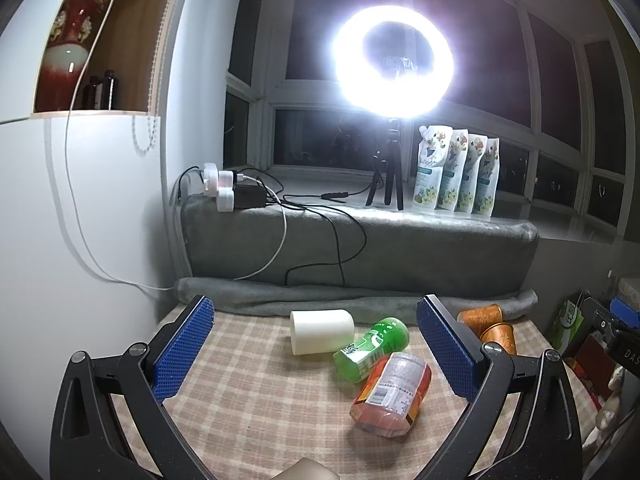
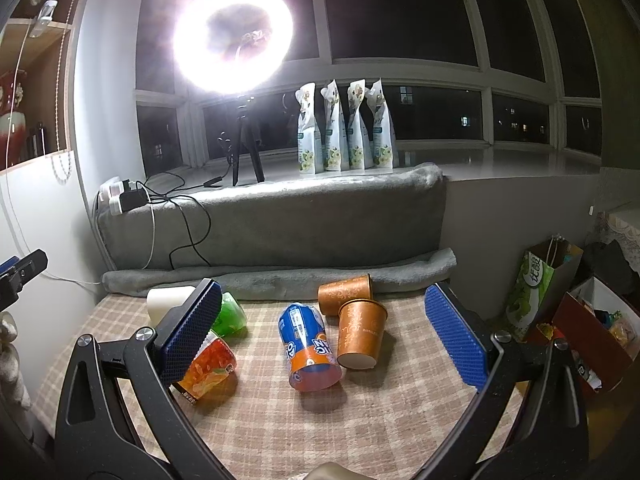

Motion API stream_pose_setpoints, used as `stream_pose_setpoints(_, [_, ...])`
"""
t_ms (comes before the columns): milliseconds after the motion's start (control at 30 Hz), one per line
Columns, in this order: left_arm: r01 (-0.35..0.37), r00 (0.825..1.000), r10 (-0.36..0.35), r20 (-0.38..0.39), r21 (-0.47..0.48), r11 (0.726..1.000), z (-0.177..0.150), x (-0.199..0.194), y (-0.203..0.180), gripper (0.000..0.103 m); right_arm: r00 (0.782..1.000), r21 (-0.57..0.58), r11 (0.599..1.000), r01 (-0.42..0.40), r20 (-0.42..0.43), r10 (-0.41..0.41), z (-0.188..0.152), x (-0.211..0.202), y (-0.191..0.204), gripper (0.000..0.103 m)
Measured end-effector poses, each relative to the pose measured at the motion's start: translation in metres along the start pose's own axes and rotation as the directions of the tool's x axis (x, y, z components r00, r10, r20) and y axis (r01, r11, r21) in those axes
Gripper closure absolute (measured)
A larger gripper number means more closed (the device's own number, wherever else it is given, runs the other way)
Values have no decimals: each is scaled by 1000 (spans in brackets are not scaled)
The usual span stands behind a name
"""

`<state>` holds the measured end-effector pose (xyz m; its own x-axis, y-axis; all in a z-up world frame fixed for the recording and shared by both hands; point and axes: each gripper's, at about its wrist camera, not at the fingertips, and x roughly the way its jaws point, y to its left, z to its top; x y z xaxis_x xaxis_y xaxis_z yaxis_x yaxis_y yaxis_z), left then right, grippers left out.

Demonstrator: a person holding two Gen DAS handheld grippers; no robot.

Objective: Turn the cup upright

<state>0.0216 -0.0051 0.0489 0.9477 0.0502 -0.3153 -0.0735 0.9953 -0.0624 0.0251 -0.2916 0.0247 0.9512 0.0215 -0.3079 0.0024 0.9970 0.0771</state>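
My left gripper (image 1: 316, 344) and right gripper (image 2: 324, 332) were both spread wide, grasping nothing and touching nothing. The cups lay on the checked tablecloth (image 2: 260, 432): the white cup (image 1: 322, 331) on its side, one brown cup (image 2: 362, 334) upside down.

On a checked tablecloth (image 2: 280, 420), the right gripper (image 2: 320, 332) hangs with jaws wide apart over a toppled blue-and-orange cup (image 2: 310, 350). Just beside it, one brown paper cup (image 2: 362, 334) stands upside down; another brown cup (image 2: 344, 292) lies on its side behind.
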Motion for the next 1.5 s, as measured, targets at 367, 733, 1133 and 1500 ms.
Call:
stream_pose_setpoints(367, [12,1000,-12,-18,0,1000,-6,7,2,2,1000,-10,1000,-12,-11,12,-2,5,3,0])
stream_pose_setpoints(733, [16,999,-16,-38,4,1000,-8,17,3,2,996,-88,993,-77,-42,74,-2,21,16,0])
stream_pose_setpoints(1133, [1,998,0,-66,4,1000,-14,27,12,2,963,-270,928,-255,-156,219,-3,60,47,8])
stream_pose_setpoints(1500, [-38,987,37,-160,-6,999,-40,34,39,2,837,-536,651,-538,-430,337,-21,113,100,10])
